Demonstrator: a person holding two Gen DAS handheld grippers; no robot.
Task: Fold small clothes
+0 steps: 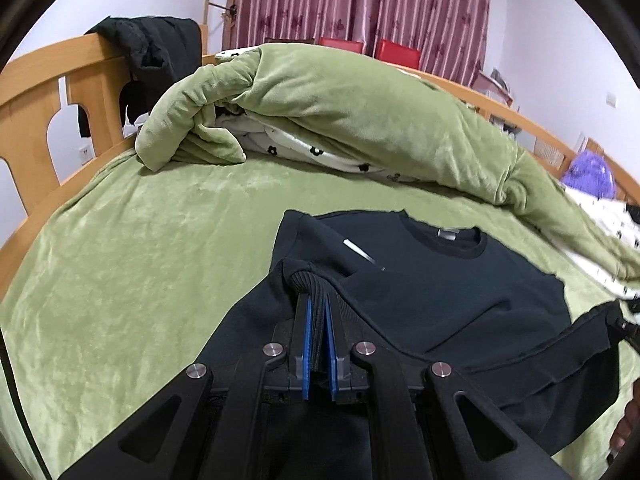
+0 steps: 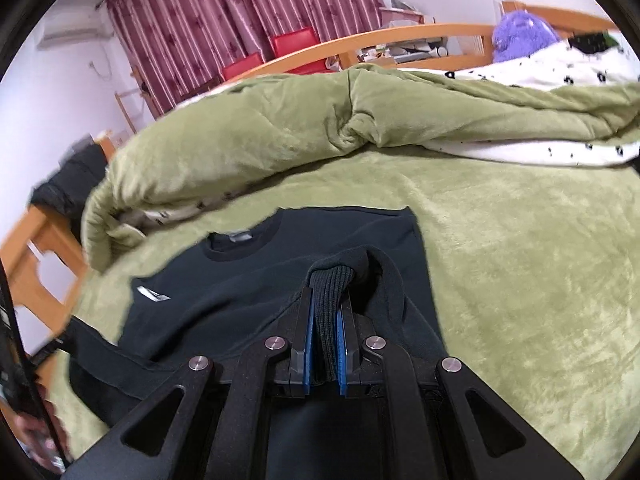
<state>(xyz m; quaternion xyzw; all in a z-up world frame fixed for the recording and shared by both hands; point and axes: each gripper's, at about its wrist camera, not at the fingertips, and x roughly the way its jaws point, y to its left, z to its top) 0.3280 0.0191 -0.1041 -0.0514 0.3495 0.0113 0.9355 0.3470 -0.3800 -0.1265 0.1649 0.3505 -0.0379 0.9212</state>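
Note:
A black sweatshirt lies chest-up on the green bed cover, its collar toward the heaped quilt. My left gripper is shut on a ribbed edge of the sweatshirt, which bunches up between the blue pads. In the right wrist view the same sweatshirt shows a small white logo on the chest. My right gripper is shut on another ribbed edge, lifted and folded over the body. The lower part of the garment is hidden under both grippers.
A rolled green quilt with white flowered lining lies across the far side of the bed. A wooden bed rail with a dark jacket stands at the left. A purple plush sits far right. Green cover stretches to the right of the sweatshirt.

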